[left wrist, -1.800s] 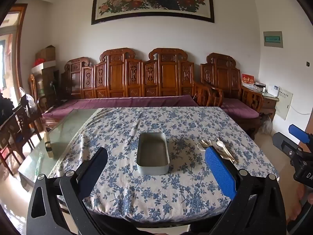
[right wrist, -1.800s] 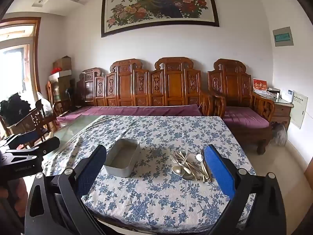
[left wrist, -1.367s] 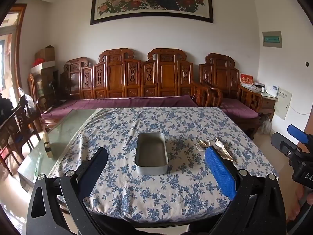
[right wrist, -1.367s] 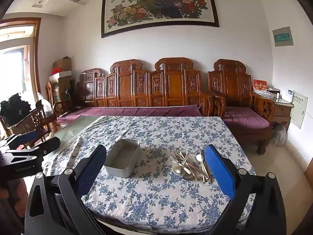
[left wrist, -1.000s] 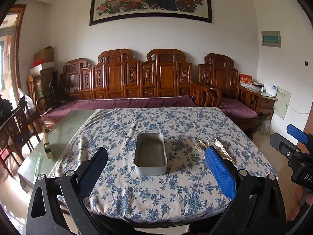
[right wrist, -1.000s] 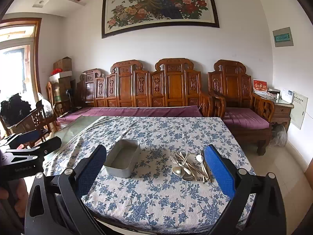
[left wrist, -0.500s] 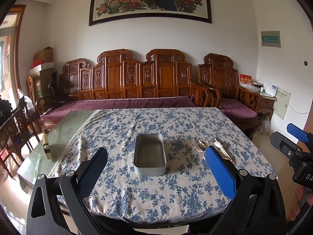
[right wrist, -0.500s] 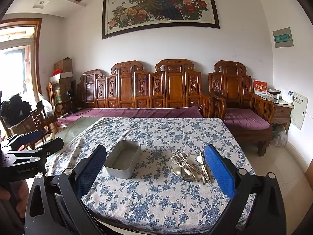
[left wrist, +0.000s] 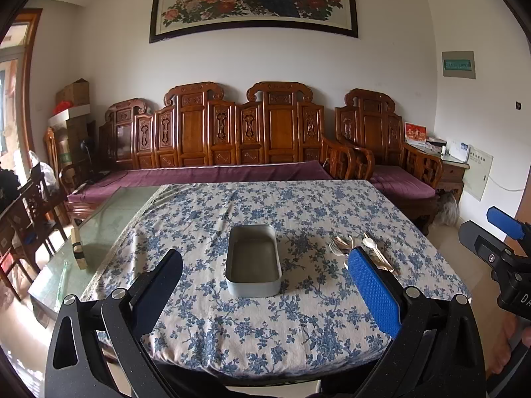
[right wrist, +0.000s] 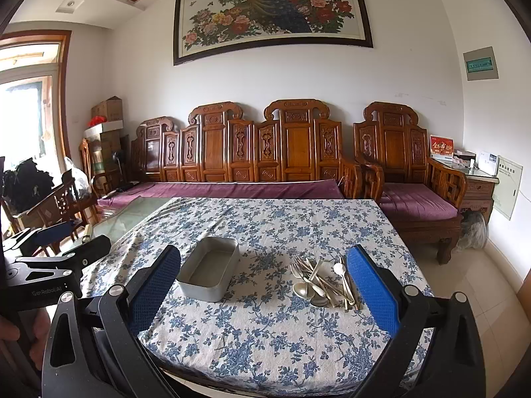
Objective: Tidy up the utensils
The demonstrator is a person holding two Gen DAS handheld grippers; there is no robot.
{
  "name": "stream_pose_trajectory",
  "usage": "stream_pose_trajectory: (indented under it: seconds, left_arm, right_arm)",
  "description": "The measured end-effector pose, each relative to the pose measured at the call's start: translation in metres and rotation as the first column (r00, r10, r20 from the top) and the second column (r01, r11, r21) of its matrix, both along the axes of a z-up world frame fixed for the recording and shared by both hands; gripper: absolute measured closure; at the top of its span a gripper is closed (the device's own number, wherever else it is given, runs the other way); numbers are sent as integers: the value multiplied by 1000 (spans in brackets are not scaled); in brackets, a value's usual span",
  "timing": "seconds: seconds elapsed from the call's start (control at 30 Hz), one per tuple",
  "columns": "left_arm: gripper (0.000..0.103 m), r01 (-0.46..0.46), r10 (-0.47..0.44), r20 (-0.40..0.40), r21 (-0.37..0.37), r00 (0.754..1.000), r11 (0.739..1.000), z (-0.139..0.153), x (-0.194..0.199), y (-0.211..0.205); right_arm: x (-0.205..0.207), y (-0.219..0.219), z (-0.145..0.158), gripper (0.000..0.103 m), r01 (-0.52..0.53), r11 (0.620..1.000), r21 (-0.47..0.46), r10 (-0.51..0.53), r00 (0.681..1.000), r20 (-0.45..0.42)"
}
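One tin (left wrist: 253, 258), grey metal, rectangular, nothing inside; sits mid-surface (left wrist: 298, 318) on a blue-flowered cloth (right wrist: 265, 331). One heap of utensils (right wrist: 323, 283), forks and spoons, lies loose on the cloth right of the tin, apart from it. Left gripper (left wrist: 265, 285): fingers spread wide, holding nothing, short of the near edge. Right gripper (right wrist: 264, 285): the same.

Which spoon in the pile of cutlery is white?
The small white spoon near the right side of the pile; the other pieces there are bare metal.
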State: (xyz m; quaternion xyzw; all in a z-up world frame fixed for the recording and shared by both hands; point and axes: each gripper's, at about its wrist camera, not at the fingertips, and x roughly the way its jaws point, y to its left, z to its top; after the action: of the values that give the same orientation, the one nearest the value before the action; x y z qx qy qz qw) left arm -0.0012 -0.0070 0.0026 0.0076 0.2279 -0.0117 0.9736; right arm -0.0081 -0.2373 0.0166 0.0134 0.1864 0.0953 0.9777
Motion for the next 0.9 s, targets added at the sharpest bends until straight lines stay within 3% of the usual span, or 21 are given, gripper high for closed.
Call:
stream_pose_trajectory:
  seconds: [0.9]
  left_arm:
    - [6, 8, -8, -3, -1, 1000, 1000, -4, -1, -3]
  right_arm:
    - [0, -2, -1, 2, 2, 1000, -6, -2, 1000, 5]
